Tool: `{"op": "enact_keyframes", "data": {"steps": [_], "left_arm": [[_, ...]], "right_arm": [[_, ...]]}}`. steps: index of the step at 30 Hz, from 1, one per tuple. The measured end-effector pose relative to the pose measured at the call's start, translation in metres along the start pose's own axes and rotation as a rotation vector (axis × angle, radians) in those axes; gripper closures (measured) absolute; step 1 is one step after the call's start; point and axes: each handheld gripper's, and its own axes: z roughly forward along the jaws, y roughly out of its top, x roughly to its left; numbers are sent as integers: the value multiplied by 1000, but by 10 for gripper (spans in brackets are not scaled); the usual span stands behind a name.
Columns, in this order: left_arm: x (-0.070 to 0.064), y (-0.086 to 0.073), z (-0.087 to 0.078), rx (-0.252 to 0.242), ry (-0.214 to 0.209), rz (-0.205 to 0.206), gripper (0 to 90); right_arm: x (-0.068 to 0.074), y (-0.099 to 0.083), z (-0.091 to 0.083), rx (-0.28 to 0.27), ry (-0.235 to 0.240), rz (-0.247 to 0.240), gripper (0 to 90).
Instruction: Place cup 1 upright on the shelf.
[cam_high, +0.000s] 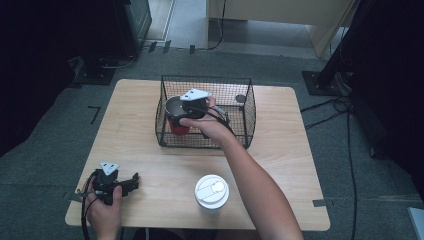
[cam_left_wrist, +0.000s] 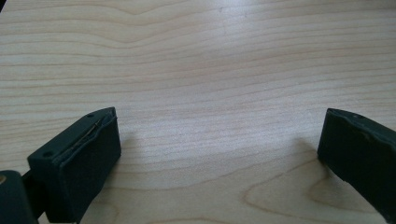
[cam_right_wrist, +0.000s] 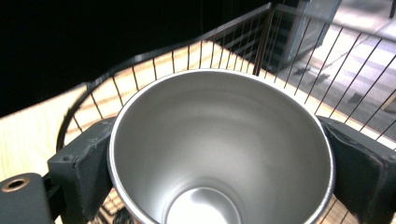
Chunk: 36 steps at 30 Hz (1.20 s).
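A black wire basket (cam_high: 235, 107) stands on the bench (cam_high: 280, 150), toward its far edge, and it is your landmark here. Inside it, at its left end, sits a steel cup (cam_high: 176, 116) with a red lower body; in the right gripper view the cup's (cam_right_wrist: 219, 149) bare metal inside shows nothing in it. A small dark round thing (cam_high: 240, 98) lies near the basket's far right corner — too small to tell what it is. In front of the basket, near the bench's front edge, stands a white cup with a white lid (cam_high: 211, 191), well apart from the wire.

Your right hand-held gripper (cam_high: 192, 106) reaches down into the basket and grips the steel cup by its rim: in its own view the right hand-held gripper (cam_right_wrist: 219, 154) has one black jaw pressed to each side of the cup, spread about as wide as the cup's mouth.

Your left hand-held gripper (cam_high: 122, 184) rests on the bench well to the front left of the basket. In its own view the left hand-held gripper (cam_left_wrist: 219, 149) has its jaws spread wide, with bare wood between them — it holds nothing.

The bench is pale wood with rounded corners. Around it lies grey carpet (cam_high: 350, 165) with black cables (cam_high: 332, 107) trailing right of the basket, and dark stands at the room's edges.
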Motion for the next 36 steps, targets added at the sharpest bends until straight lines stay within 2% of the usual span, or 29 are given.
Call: {"op": "enact_keyframes", "data": {"steps": [3, 7, 14, 24, 25, 26, 27, 34, 36], "left_arm": [[0, 0, 0, 0, 0, 0, 0], [0, 0, 0, 0, 0, 0, 0], [0, 0, 0, -1, 1, 0, 0], [0, 0, 0, 0, 0, 0, 1], [0, 0, 0, 0, 0, 0, 1], [0, 0, 0, 0, 0, 0, 0], [0, 0, 0, 0, 0, 0, 0], [0, 0, 0, 0, 0, 0, 0], [0, 0, 0, 1, 0, 1, 1]], "right_arm": [[2, -2, 2, 43, -1, -2, 69], [6, -3, 3, 86, -2, 28, 69], [11, -4, 8, 76, -34, 51, 69], [15, -4, 7, 98, -15, 20, 61], [15, -4, 6, 100, -7, 26, 56], [15, -3, 4, 105, 10, 38, 10], [15, -2, 3, 107, 6, 29, 5], [18, -1, -4, 120, 28, 23, 0], [19, -1, -7, 117, 30, 6, 0]]}}
